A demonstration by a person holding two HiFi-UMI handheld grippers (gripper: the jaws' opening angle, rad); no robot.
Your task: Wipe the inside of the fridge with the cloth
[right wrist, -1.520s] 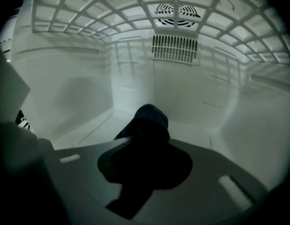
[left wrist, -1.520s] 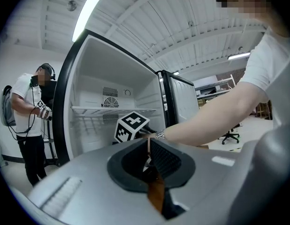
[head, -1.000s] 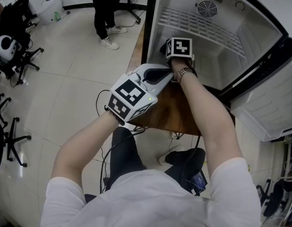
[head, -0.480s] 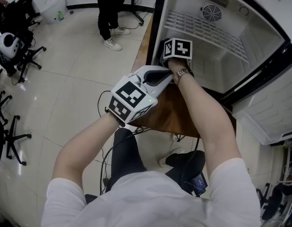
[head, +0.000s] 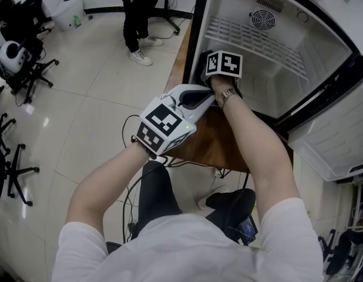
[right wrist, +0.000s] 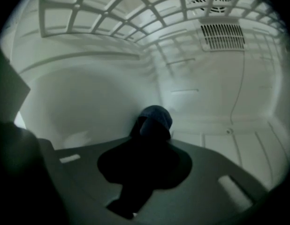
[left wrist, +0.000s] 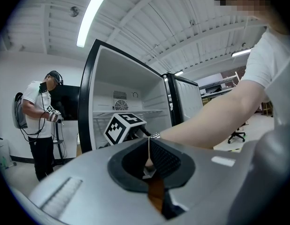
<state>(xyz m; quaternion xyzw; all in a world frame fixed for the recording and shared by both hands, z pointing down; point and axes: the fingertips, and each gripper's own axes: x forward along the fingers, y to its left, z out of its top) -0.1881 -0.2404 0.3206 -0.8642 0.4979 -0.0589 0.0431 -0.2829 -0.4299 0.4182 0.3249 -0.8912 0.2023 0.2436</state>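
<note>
Two grippers are shown: the right gripper (right wrist: 151,128) is clamped on the cloth (right wrist: 158,114) inside the fridge (head: 275,78); the left gripper (left wrist: 148,161) is closed, empty.

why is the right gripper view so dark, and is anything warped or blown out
Right gripper view: dim and greenish inside the fridge, the cloth at the jaws a near-black silhouette. Left gripper view: bright, ceiling light blown out, strong fisheye bending. Head view: evenly lit and sharp, edges bowed, soft glare on the floor.
</note>
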